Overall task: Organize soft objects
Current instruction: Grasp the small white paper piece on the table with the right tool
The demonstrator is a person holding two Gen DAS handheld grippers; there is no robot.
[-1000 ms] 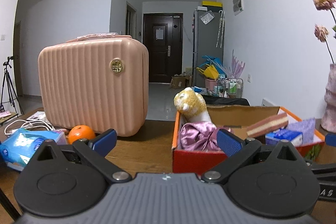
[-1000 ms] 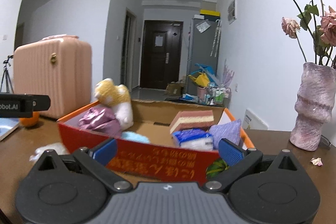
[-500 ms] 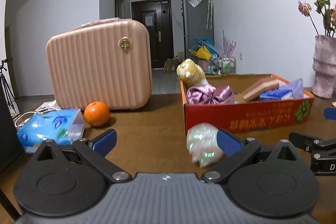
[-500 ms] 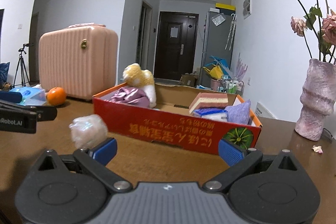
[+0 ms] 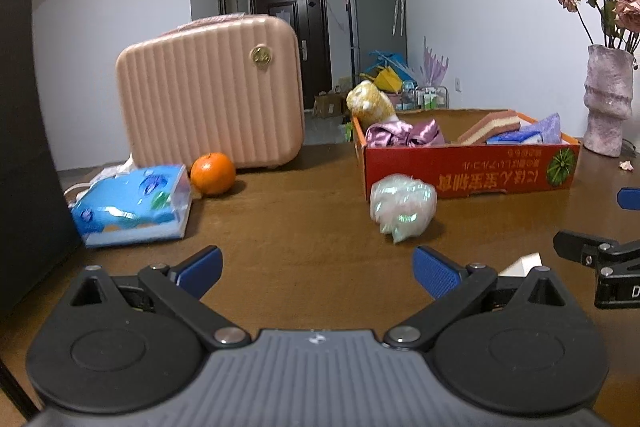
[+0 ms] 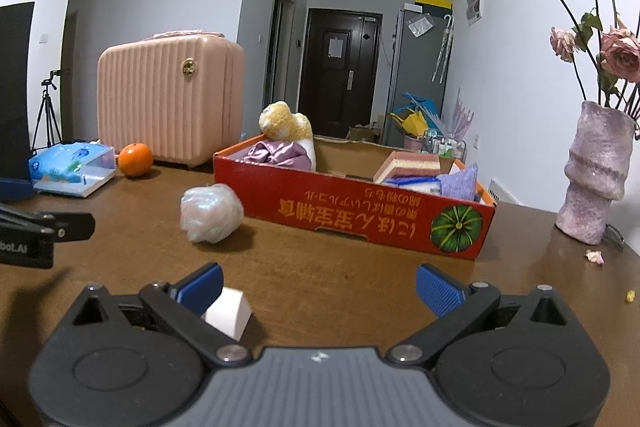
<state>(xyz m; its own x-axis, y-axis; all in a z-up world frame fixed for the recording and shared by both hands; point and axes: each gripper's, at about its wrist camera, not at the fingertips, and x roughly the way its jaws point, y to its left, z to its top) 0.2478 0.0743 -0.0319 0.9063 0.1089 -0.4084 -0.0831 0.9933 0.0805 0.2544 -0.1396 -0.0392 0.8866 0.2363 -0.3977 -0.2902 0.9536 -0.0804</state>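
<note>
An orange cardboard box [image 5: 472, 171] [image 6: 360, 211] sits on the brown table, holding a yellow plush toy [image 5: 368, 101] [image 6: 285, 121], a purple satin cloth [image 5: 404, 133] [image 6: 276, 153], a layered sponge [image 5: 494, 121] [image 6: 412, 163] and a lilac cloth [image 6: 460, 181]. A shimmery white puff ball [image 5: 402, 207] [image 6: 210, 213] lies on the table in front of the box's left end. A white foam block [image 6: 228, 313] rests just behind my right gripper's left finger. My left gripper [image 5: 318, 269] and right gripper [image 6: 318, 287] both stand open and hold nothing, well short of the ball.
A pink ribbed suitcase [image 5: 210, 95] stands at the back left, with an orange [image 5: 213, 173] and a blue tissue pack [image 5: 132, 205] before it. A mauve vase [image 6: 596, 171] with dried roses stands right of the box. A dark panel [image 5: 28, 147] rises at far left.
Both grippers have pulled back from the box toward the near side of the table. The puff ball and the white block have come into view.
</note>
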